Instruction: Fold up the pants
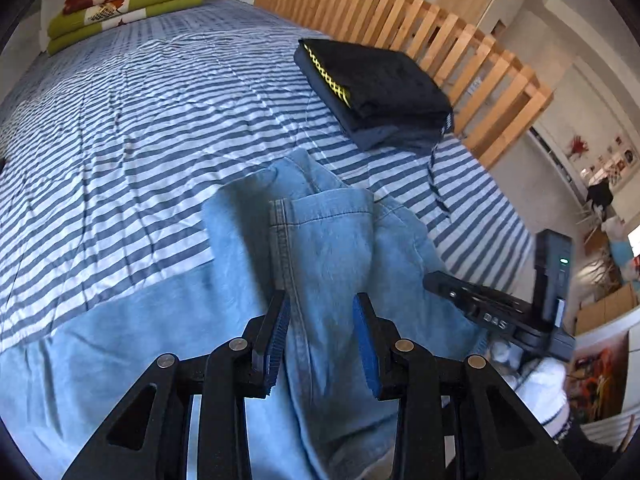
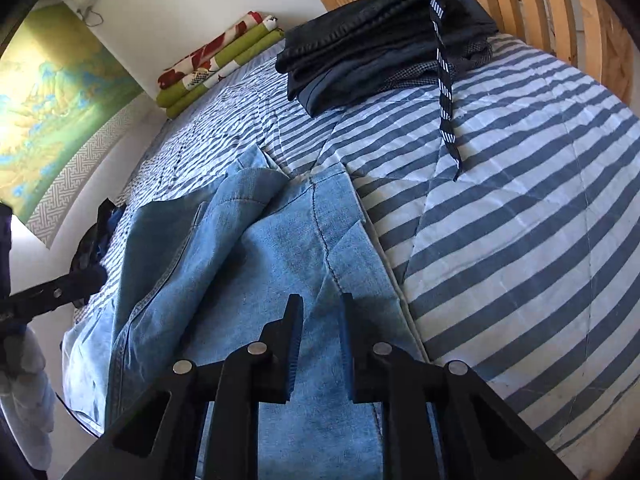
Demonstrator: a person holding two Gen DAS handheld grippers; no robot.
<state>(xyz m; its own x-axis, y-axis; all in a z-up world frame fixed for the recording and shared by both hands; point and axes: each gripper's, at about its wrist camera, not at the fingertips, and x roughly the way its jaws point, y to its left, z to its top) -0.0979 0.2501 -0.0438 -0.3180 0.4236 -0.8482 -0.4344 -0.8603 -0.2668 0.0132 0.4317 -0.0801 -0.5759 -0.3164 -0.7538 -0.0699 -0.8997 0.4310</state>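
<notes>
While light-blue jeans [image 1: 320, 248] lie rumpled at the near edge of the striped bedspread [image 1: 120, 128], hovering over them with both tools, nothing gripped yet.

From the left wrist: left gripper [image 1: 322, 312] poised above the denim with jaws set moderately apart and empty, straddling a stitched seam, probably to pinch that firm edge; folded dark clothes [image 1: 376, 92] parked by the slatted wooden rail [image 1: 440, 40], apparently clear of the working area. From the right wrist: right gripper [image 2: 320, 312] likewise held narrowly apart and empty over a flat panel near the jeans' edge; striped drawstring [image 2: 444, 80] trailing from the dark stack.
</notes>
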